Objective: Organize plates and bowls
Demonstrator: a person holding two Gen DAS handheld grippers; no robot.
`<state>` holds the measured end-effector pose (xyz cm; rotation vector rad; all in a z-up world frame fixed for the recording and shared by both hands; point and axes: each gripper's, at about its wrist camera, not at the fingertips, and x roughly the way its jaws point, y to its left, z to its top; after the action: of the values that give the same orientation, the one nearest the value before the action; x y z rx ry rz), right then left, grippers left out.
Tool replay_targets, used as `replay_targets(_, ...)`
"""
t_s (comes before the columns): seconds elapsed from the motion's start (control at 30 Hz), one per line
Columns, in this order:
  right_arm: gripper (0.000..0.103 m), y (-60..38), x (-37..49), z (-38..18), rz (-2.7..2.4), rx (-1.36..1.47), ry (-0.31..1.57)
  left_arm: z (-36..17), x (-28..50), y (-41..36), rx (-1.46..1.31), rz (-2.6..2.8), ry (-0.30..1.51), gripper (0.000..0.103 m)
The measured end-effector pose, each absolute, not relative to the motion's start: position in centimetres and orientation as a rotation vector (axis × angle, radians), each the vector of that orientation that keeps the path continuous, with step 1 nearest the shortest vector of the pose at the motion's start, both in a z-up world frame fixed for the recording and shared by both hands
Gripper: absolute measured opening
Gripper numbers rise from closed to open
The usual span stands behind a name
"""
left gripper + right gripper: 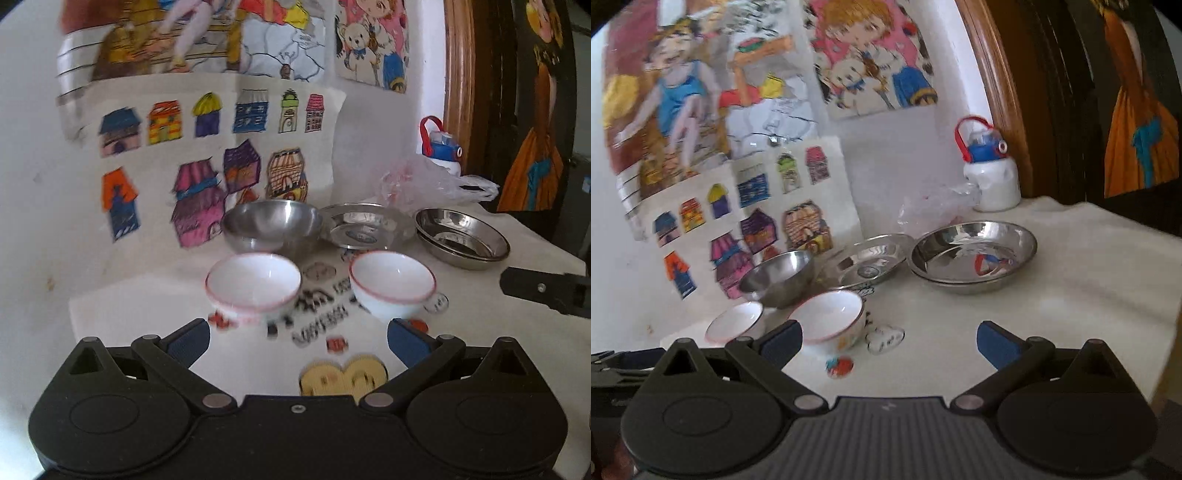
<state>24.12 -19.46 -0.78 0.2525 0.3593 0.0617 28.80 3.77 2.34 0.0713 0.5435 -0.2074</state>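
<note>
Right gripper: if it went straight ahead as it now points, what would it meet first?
Probably the stacked steel plates; the open right gripper has only bare white tablecloth ahead of it. Depth is uncertain.

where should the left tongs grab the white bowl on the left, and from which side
Pinch the near rim of the left white bowl, one finger inside and one outside. It sits upright and open, with thin flaring walls. Come from the front, where the open left tongs already face it; the steel bowl crowds its far side.

White table [1071,295]: steel bowl [271,229], steel plates [461,236], two white bowls [255,284], bottle [991,173], possibly plastic bag [417,181].
</note>
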Motion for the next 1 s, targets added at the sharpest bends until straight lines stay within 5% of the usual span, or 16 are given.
replay_targets(0.43,0.103,-21.1,30.8,4.2,-0.1,0.461,0.617,10.9,41.7,0.5,0.314,-0.431,0.669,0.102)
replay_targets(0.67,0.101,-21.5,33.0,3.3,-0.195,0.639,0.671,9.8,49.5,-2.4,0.464,-0.622,0.731,0.102)
replay_targets(1.0,0.081,-20.6,37.6,0.8,-0.255,0.812,0.696,6.3,57.7,-7.2,0.594,-0.766,0.871,0.1)
